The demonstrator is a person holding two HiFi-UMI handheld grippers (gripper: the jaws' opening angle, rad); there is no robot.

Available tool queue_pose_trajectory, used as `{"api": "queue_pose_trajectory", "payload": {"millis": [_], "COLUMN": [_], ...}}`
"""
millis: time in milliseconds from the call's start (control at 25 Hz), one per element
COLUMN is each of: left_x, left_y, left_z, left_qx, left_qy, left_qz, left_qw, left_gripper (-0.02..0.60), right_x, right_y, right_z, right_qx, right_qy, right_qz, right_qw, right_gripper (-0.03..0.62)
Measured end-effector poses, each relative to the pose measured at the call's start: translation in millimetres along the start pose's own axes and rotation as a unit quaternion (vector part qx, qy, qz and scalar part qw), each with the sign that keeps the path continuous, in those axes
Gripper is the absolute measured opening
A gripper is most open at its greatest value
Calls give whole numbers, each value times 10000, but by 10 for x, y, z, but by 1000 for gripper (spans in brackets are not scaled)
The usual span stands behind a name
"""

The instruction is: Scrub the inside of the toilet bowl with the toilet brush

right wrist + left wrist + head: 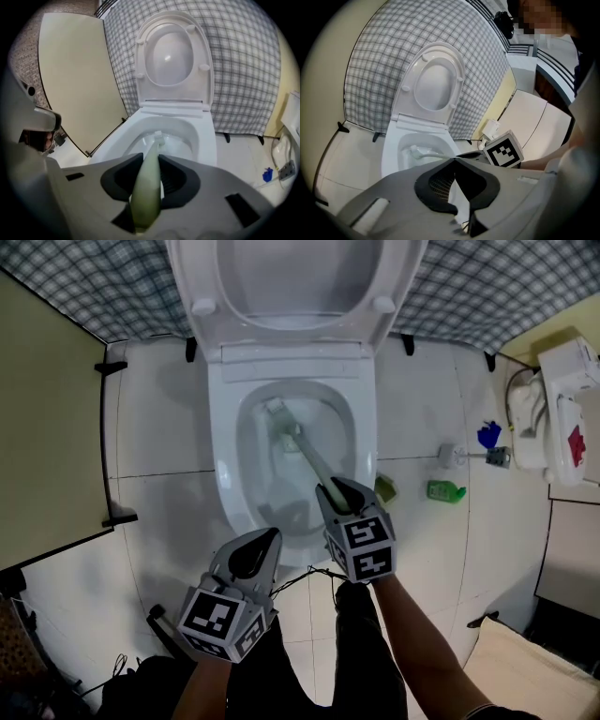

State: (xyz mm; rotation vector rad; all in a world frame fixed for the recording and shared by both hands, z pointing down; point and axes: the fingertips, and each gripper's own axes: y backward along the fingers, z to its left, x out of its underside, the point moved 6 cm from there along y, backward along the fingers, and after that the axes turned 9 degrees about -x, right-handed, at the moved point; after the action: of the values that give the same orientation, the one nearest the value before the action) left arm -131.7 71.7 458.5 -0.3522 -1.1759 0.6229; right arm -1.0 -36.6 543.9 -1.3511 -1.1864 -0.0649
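My left gripper [255, 549] hangs nearest, jaws together on nothing. My right gripper [342, 495] clamps the toilet brush [309, 459] by its smooth green handle: light, stiff, probably slick, best held near this end. Its head sits down in the toilet bowl [223, 474], seemingly against the far-left wall. The rim hems strokes; the raised lid [291, 277] leaves room beyond.

Grey left gripper [263, 540]; dark trousers [367, 664]

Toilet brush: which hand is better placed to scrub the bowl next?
Right. The right gripper grips the toilet brush, whose head sits inside the toilet bowl; the left gripper is shut and empty.
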Motion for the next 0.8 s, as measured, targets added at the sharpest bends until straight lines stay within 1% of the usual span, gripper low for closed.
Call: {"api": "queue_pose_trajectory", "payload": {"millis": [160,280,400,520,680,800], "left_x": [20,17,34,55,81,75], "left_y": [4,9,16,34,65,83], "left_z": [2,-1,4,-4,-19,-20], "left_qx": [24,27,48,89,139,162], "left_qy": [12,13,-14,-40,-79,-90], "left_qz": [10,7,26,72,118,112], "left_qw": [10000,10000,10000,9999,9998,9998], "left_gripper": [5,5,6,6,6,5], "right_x": [-21,4,89,197,318,358], "right_y": [14,98,258,413,568,677], "right_z": [-55,-127,-228,-259,-208,-128], "right_qx": [269,669,1185,1567,1983,2220], "right_qy": [-310,-771,-1427,-1988,-2428,-2598], "right_qz": [-178,-328,-534,-707,-774,-731], "right_qw": [9990,9942,9812,9649,9464,9370], "right_gripper": [121,123,123,123,121,123]}}
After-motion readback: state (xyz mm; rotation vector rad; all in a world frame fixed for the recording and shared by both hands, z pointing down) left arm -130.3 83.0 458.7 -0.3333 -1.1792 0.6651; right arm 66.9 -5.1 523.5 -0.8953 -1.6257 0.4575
